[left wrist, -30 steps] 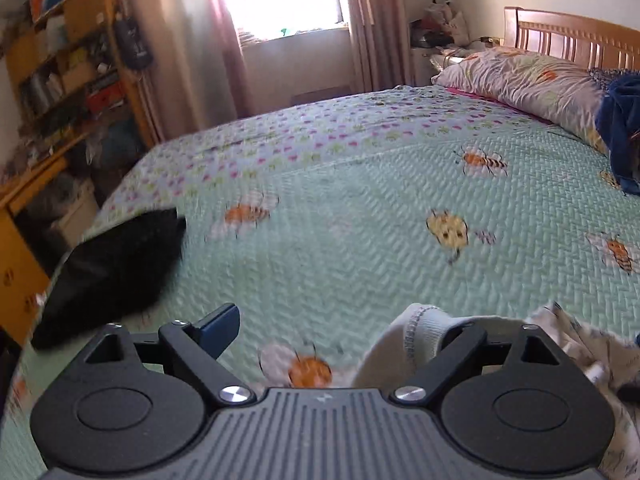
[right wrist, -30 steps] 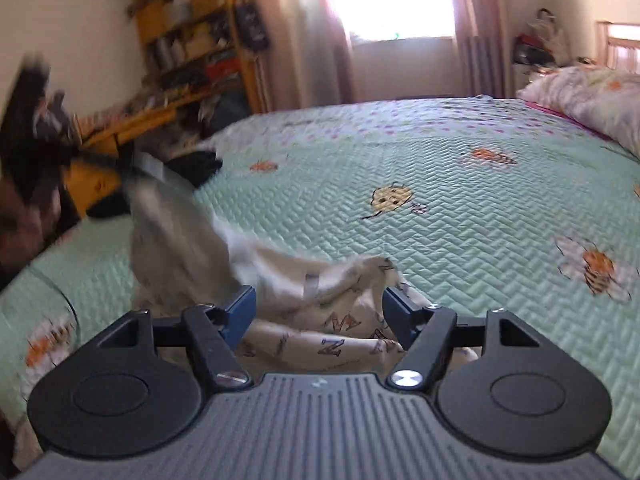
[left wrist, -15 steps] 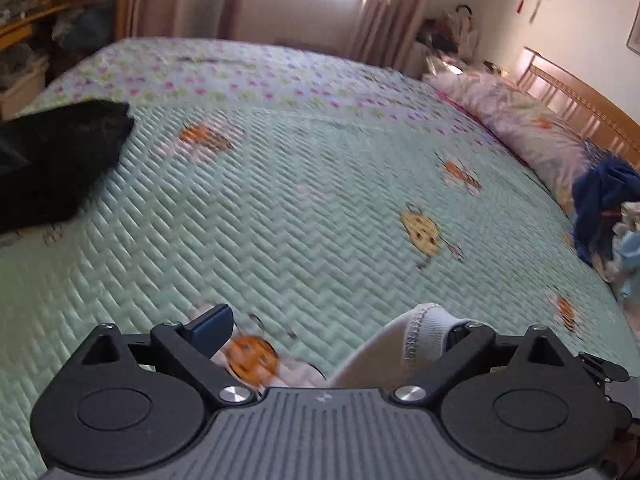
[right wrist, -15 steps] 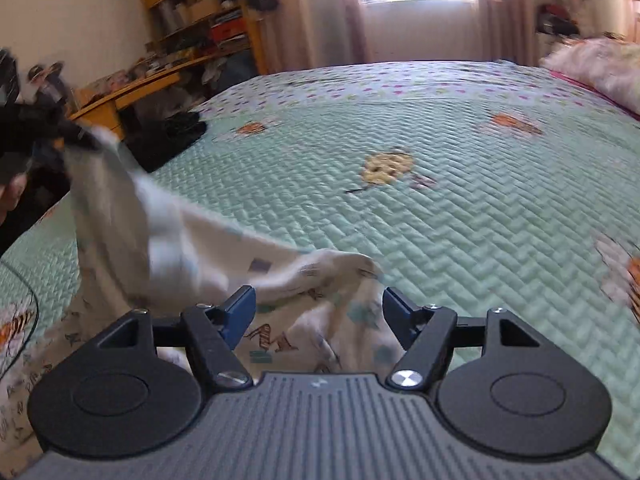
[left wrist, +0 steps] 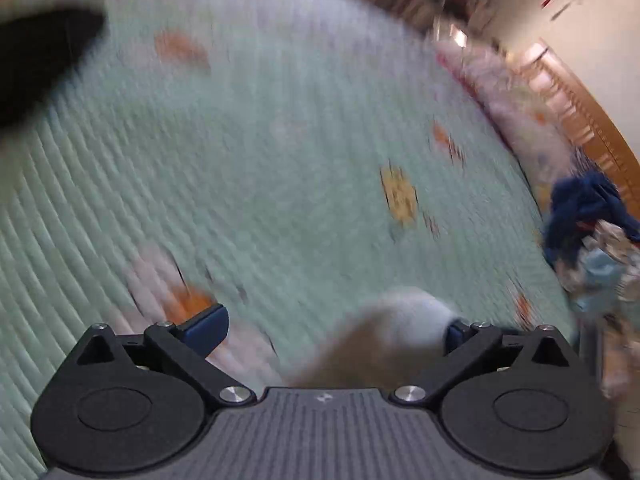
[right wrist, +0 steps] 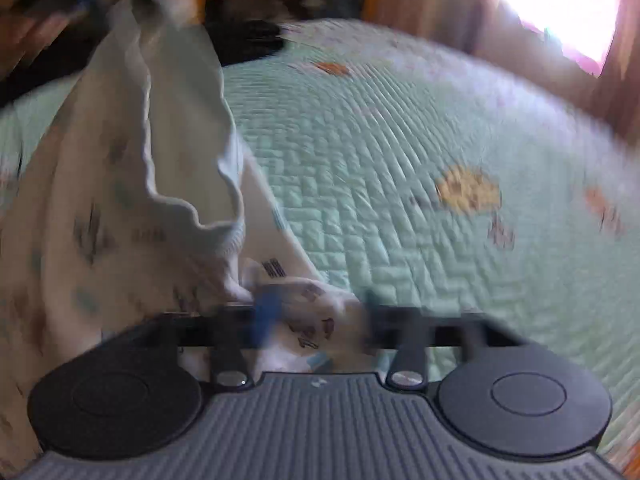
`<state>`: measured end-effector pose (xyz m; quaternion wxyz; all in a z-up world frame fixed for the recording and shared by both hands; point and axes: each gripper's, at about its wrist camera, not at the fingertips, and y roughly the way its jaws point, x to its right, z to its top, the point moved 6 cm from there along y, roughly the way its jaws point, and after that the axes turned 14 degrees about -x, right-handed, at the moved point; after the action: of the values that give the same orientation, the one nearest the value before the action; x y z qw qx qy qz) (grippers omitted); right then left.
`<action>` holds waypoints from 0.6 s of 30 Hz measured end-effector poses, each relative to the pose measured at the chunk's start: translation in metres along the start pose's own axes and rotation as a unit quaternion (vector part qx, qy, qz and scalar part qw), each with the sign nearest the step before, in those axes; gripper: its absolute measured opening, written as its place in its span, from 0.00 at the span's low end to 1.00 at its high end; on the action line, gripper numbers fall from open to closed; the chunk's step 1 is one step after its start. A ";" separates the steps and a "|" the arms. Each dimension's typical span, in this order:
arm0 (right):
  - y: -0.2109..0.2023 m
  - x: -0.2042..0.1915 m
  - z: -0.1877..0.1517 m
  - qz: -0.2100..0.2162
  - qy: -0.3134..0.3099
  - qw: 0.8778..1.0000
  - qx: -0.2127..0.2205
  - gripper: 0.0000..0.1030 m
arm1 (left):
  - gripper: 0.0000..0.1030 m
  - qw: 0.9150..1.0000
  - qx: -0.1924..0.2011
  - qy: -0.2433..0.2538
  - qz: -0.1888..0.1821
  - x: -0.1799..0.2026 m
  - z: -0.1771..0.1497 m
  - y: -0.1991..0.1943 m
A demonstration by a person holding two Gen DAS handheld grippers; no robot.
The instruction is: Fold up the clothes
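Left wrist view: your left gripper (left wrist: 334, 326) hovers over the green quilt (left wrist: 280, 160), jaws spread wide, yet a white ribbed cuff of the garment (left wrist: 404, 320) lies against the right finger; whether it is truly gripped, you cannot tell through the blur. A dark cloth (left wrist: 36, 64) lies far left, a blue clothes heap (left wrist: 588, 216) at right by the pillow (left wrist: 516, 120).

Right wrist view: your right gripper (right wrist: 316, 316) is blurred, its jaws partly closed on bunched fabric. The garment (right wrist: 120, 184), cream with small printed marks and a wavy ribbed hem, hangs lifted at left above the quilt (right wrist: 400, 160).
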<state>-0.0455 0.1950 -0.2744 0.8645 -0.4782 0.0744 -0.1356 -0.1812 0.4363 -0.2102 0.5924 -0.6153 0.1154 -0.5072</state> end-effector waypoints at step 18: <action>-0.036 0.025 -0.014 -0.007 0.094 0.995 0.036 0.79 | 0.98 0.978 0.025 0.110 0.176 -0.061 -0.073 0.018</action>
<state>-0.0315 0.1582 -0.2511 0.8696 -0.4320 0.1473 -0.1885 -0.2564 0.4323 -0.2711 0.6713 -0.5107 0.2738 -0.4621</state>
